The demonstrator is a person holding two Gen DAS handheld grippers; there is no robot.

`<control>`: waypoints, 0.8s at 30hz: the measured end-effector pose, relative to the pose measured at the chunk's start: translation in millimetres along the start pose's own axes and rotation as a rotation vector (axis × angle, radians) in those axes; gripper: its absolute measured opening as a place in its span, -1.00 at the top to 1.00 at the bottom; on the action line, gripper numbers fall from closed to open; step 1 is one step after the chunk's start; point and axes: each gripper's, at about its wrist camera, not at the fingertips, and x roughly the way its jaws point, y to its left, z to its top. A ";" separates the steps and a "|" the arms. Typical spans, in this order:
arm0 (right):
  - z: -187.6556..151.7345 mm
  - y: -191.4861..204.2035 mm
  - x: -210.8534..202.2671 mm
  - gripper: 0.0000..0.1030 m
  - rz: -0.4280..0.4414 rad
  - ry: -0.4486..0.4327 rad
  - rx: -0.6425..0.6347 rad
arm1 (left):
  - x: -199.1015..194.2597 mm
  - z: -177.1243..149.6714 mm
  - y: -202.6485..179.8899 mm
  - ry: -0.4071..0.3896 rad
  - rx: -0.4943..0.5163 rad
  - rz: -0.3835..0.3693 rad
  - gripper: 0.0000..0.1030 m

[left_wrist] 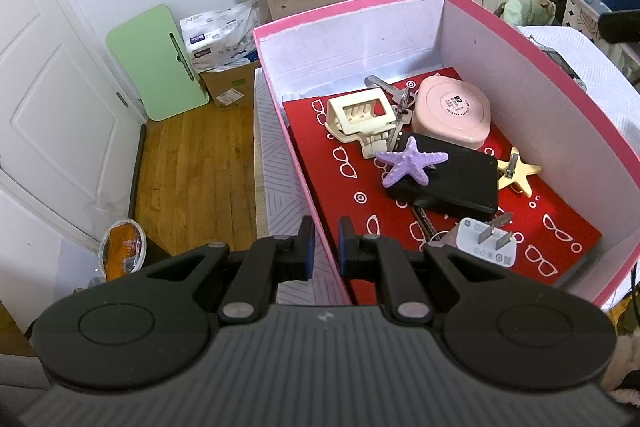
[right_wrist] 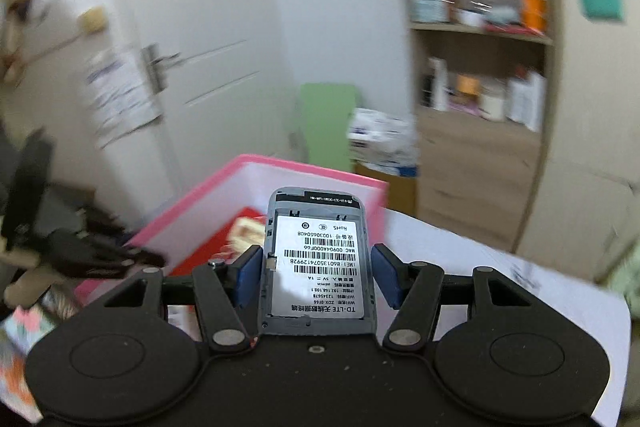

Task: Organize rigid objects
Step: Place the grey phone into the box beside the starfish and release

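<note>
Left wrist view: left tool [left_wrist: 324, 247] pinches the pink cardboard box [left_wrist: 520, 39] by its near wall.
Box contents: red patterned sheet [left_wrist: 344, 195], lilac bumpy starfish [left_wrist: 408, 165] on a black slab [left_wrist: 452, 183], at 12 o'clock a rounded pink case [left_wrist: 452, 115].
Right wrist view: right tool [right_wrist: 316, 277] clamps a grey labelled router [right_wrist: 318, 259], held above the box's 6 o'clock rim.

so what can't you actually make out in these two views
- Left wrist: the left gripper straddles the box wall; whether its pads press it is unclear.
- Left wrist: the keys are mostly hidden under the clip and pink case.
- Left wrist: the object under the black case is covered.
- Right wrist: shelf items are blurred.
- Right wrist: the device blocks most of the box inside.
</note>
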 end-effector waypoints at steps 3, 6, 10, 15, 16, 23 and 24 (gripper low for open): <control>6.5 27.6 16.8 -0.25 0.062 0.045 -0.078 | 0.2 0.1 -0.7 0.000 0.001 0.000 0.81; 7.4 48.4 43.1 -0.25 0.108 0.138 -0.121 | 0.9 0.8 0.7 0.000 -0.013 -0.007 0.80; 2.3 64.6 77.0 -0.25 0.080 0.250 -0.170 | 0.4 -0.5 2.7 -0.003 -0.022 -0.016 0.80; -5.4 80.2 99.4 -0.25 0.018 0.290 -0.234 | 0.9 0.0 2.9 -0.005 -0.024 -0.019 0.80; -6.0 81.8 101.4 -0.25 0.019 0.298 -0.243 | 0.7 0.3 3.4 -0.005 -0.027 -0.020 0.80; -13.4 97.2 106.0 -0.25 0.131 0.360 -0.244 | 0.8 -0.5 4.7 -0.007 -0.027 -0.021 0.80; -13.3 99.0 105.6 -0.24 0.157 0.370 -0.240 | 0.8 -0.7 4.5 -0.008 -0.026 -0.020 0.80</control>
